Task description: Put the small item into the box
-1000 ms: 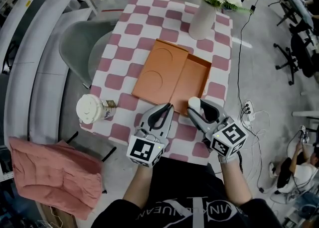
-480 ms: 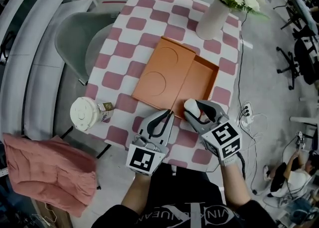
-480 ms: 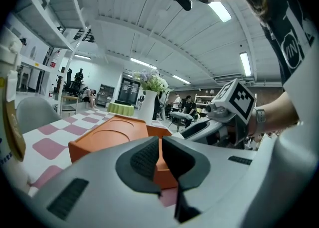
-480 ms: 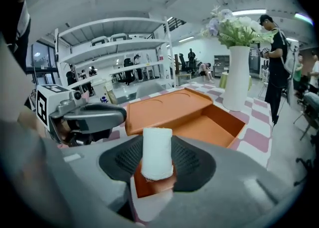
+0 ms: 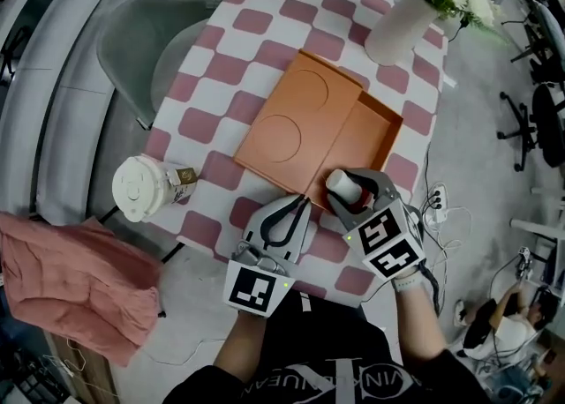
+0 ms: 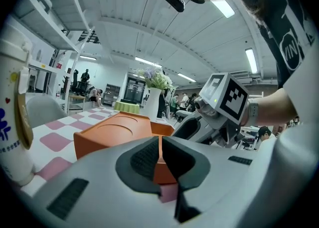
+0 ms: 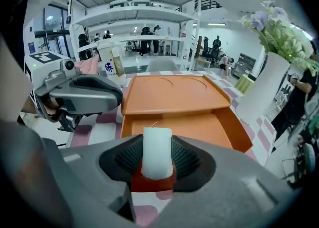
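Note:
An open orange box (image 5: 357, 133) lies on the checked table, its lid (image 5: 291, 120) folded out to the left. My right gripper (image 5: 346, 190) is shut on a small white cylinder (image 5: 340, 184), held just over the box's near edge. In the right gripper view the white cylinder (image 7: 157, 152) stands upright between the pads, with the box tray (image 7: 187, 125) right behind it. My left gripper (image 5: 284, 221) rests shut with nothing in it at the table's near edge, beside the lid's corner (image 6: 112, 132).
A white lidded cup (image 5: 141, 188) with a small carton beside it stands at the table's left near corner. A white vase of flowers (image 5: 402, 18) rises at the far right. A grey chair (image 5: 146, 45) sits left of the table; pink cloth (image 5: 66, 283) lies lower left.
The right gripper has carried the white cylinder a little forward, up to the box's near edge. The left gripper has stayed in place, shut. The head view has shifted.

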### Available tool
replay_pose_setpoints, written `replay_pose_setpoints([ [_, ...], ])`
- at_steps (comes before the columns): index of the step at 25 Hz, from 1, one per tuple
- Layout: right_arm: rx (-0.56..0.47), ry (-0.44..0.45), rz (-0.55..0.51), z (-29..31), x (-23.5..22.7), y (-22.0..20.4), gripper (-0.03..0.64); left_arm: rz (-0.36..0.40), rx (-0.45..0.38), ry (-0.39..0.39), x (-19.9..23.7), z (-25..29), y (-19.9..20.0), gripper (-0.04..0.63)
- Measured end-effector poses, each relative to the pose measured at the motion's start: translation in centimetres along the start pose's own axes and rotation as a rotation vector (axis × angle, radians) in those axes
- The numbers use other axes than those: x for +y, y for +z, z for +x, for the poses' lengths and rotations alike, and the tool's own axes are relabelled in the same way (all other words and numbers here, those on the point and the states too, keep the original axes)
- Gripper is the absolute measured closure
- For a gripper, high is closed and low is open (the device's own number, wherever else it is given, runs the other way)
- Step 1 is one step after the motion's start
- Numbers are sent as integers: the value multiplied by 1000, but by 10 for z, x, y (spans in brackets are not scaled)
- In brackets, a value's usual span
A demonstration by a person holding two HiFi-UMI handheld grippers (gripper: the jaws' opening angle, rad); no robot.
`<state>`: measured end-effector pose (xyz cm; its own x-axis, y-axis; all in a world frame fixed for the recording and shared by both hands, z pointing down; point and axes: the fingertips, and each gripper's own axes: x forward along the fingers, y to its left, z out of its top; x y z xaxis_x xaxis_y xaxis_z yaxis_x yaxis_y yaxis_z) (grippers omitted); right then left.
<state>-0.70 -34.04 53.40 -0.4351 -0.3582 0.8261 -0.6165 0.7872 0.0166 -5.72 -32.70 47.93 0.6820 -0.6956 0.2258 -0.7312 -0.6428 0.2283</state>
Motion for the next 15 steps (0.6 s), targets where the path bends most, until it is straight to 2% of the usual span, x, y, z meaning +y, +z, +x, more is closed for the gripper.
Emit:
replay_pose_setpoints([
  [5, 71, 22, -84, 10, 2, -5, 445, 31, 23, 21, 1, -2, -4, 571],
  [15, 173, 50, -250, 25, 10, -13, 445, -16, 19, 74, 6, -9, -10, 571],
])
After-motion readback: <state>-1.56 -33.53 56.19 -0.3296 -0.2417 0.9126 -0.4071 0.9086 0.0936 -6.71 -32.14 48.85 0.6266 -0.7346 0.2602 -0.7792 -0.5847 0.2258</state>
